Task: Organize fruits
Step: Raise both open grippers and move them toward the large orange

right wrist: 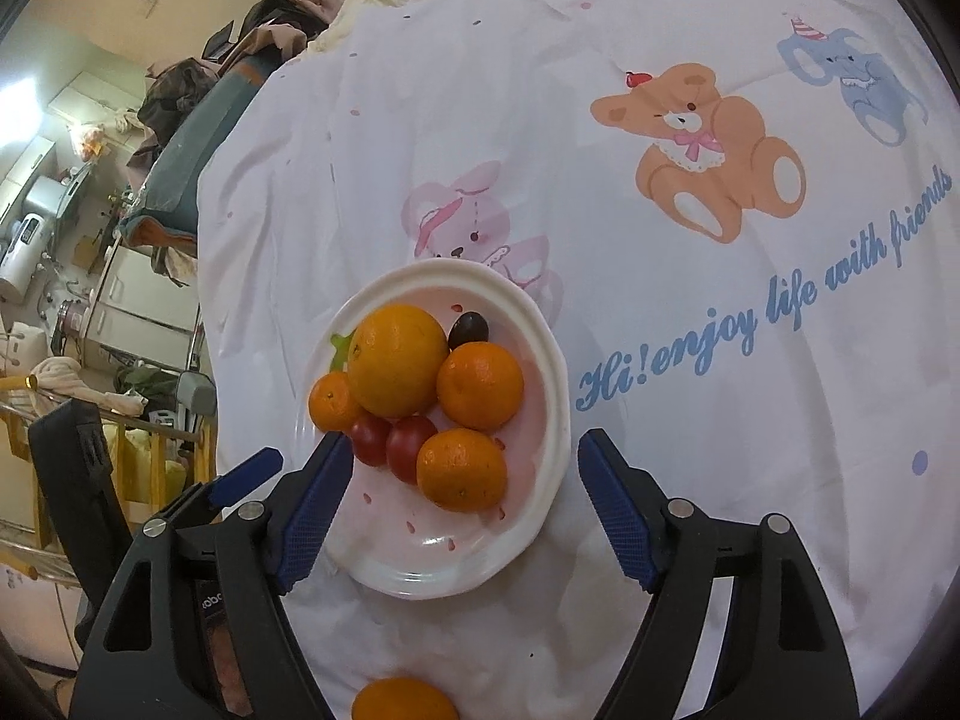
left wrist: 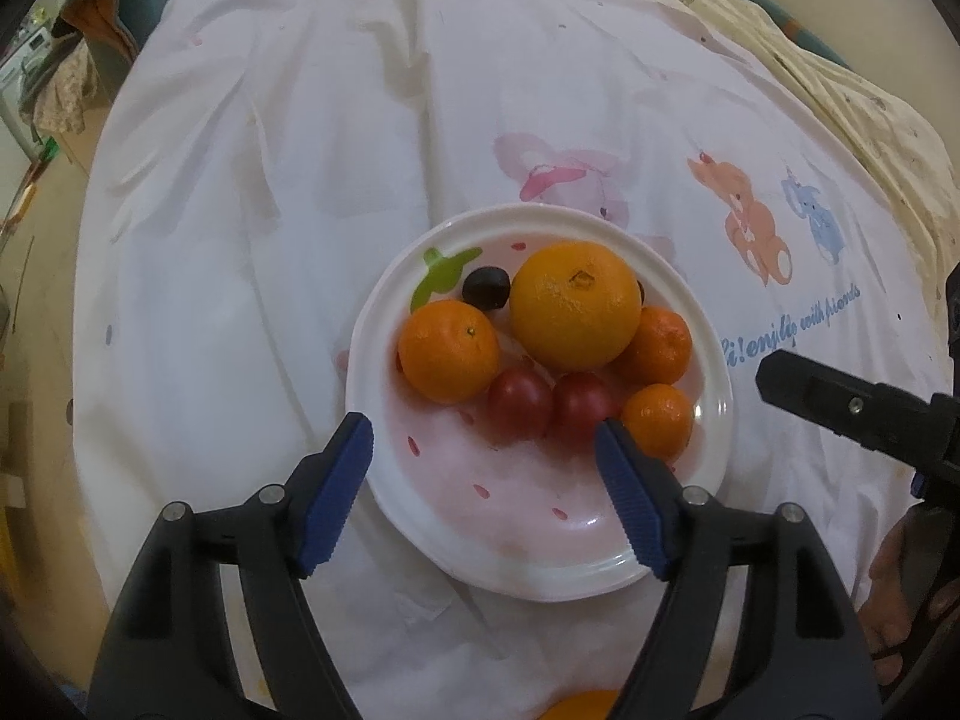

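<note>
A white plate (left wrist: pixel 384 324) with red flecks lies on the bed. On it sit a big orange (left wrist: pixel 575 305), three mandarins (left wrist: pixel 449 350) around it, two red tomatoes (left wrist: pixel 519 403) touching side by side, and a dark grape (left wrist: pixel 486 287) at the far side. One more mandarin (right wrist: pixel 403 699) lies off the plate, near the bottom edge.

Cartoon-print sheet (right wrist: pixel 660 360) — fruit plate (right wrist: pixel 555 378), orange (right wrist: pixel 403 701)

An orange fruit (right wrist: pixel 403 701) is cut off by the bottom edge. A dark grape (left wrist: pixel 641 291) hides behind the big orange (left wrist: pixel 575 304).
</note>
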Tool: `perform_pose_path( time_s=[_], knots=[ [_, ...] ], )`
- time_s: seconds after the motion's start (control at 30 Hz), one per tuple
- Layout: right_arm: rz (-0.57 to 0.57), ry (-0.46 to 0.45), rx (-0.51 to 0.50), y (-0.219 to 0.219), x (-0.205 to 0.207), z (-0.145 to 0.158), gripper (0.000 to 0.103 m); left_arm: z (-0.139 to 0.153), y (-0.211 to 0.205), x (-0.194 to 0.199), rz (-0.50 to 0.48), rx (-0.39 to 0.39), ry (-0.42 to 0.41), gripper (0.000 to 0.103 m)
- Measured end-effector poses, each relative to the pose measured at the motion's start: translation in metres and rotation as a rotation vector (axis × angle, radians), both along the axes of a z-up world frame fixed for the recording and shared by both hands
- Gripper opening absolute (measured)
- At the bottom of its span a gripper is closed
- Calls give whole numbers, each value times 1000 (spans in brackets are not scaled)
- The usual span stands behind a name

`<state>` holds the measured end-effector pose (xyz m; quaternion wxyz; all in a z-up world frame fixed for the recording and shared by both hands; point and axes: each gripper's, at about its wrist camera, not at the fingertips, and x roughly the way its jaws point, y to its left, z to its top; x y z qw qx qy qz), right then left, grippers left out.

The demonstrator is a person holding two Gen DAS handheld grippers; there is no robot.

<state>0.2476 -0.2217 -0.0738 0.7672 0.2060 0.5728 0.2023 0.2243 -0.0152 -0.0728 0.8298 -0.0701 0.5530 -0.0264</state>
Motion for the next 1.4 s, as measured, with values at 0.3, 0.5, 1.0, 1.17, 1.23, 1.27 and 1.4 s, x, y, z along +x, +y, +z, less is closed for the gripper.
perform_pose_path(
  time_s=[0.3,0.5,1.0,1.17,1.23,1.27,1.4],
  knots=[
    [-15,-28,-4,-5,-10,9,80,18,5,-16,22,-1,-84,73],
    [-30,-39,-3,-12,-27,18,80,27,13,-28,61,25,-86,74],
    [-44,-51,-10,-30,-75,32,80,62,37,-83,97,52,-132,79],
    [-39,-39,-32,-33,-93,31,80,66,43,-101,143,74,-134,79],
    [-52,-27,-24,-36,-99,30,80,65,43,-107,162,67,-122,79],
    [-60,-18,-13,-38,-103,30,80,65,43,-111,166,48,-115,79],
    [-73,8,-6,-40,-111,26,80,60,35,-125,168,47,-90,79]
  ],
)
